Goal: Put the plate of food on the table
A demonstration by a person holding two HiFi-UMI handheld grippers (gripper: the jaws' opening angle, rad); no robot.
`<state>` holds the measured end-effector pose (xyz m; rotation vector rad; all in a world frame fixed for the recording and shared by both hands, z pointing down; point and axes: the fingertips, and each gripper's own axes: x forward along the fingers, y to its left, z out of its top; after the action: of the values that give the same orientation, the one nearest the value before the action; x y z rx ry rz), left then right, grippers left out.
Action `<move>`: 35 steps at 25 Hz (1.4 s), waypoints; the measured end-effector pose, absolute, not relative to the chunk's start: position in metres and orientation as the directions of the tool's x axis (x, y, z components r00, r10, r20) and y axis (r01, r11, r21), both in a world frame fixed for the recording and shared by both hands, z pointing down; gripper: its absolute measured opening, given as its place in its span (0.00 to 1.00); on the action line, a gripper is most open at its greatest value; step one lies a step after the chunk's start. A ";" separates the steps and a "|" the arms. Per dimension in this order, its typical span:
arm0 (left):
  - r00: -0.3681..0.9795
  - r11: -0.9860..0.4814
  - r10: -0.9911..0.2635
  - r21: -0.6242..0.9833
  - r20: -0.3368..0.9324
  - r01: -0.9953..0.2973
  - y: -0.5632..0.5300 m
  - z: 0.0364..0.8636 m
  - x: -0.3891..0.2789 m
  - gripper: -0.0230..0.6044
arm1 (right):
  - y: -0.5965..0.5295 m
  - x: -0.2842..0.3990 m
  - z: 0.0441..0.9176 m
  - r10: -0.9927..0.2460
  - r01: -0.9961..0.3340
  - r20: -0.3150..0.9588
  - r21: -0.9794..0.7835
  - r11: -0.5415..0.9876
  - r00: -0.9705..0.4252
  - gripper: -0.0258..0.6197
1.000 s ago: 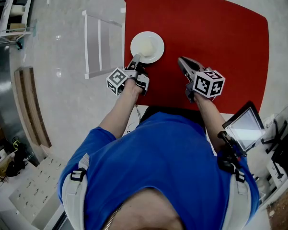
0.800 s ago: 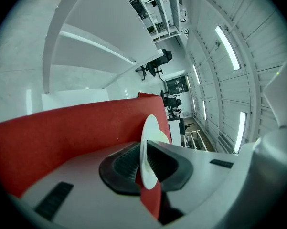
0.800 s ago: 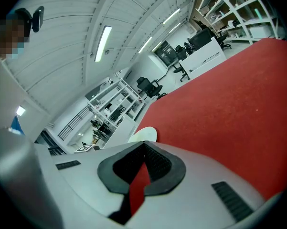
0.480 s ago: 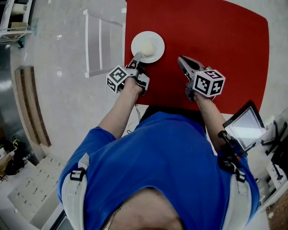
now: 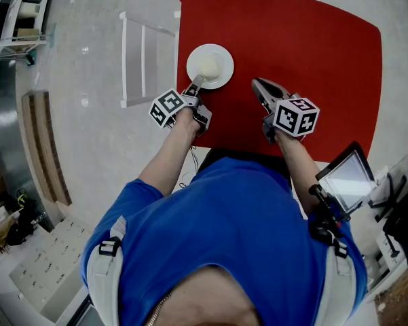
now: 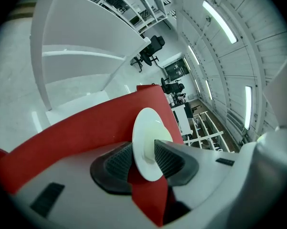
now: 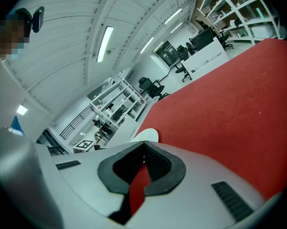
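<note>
The right gripper is pointing out over the red table, its jaws pinched together on nothing. The left gripper is letting go: its jaws have just been opening, and the near rim of the white plate is sitting loosely between them. The plate is lying flat, face up, near the table's left edge. Being round, it has no long axis. Pale food is resting at its centre.
</note>
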<state>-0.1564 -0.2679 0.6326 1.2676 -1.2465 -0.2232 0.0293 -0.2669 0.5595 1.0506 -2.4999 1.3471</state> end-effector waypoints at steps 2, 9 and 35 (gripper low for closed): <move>0.392 0.371 -0.716 0.791 0.577 -0.487 -0.265 0.634 -0.158 0.24 | -0.266 0.027 0.560 -0.518 -0.619 0.400 -0.694 0.368 -0.756 0.04; 0.398 0.352 -0.713 0.786 0.577 -0.508 -0.259 0.633 -0.160 0.24 | -0.266 0.024 0.562 -0.515 -0.614 0.394 -0.694 0.376 -0.761 0.04; 0.485 0.000 -0.830 0.870 0.275 -0.493 -0.226 0.531 -0.155 0.13 | -0.225 0.005 0.518 -0.560 -0.612 0.330 -0.653 0.446 -0.760 0.04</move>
<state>-0.1550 -0.2259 0.5313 1.6516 -1.1534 -0.3897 0.0048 -0.2249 0.5184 1.0616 -2.6152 1.2231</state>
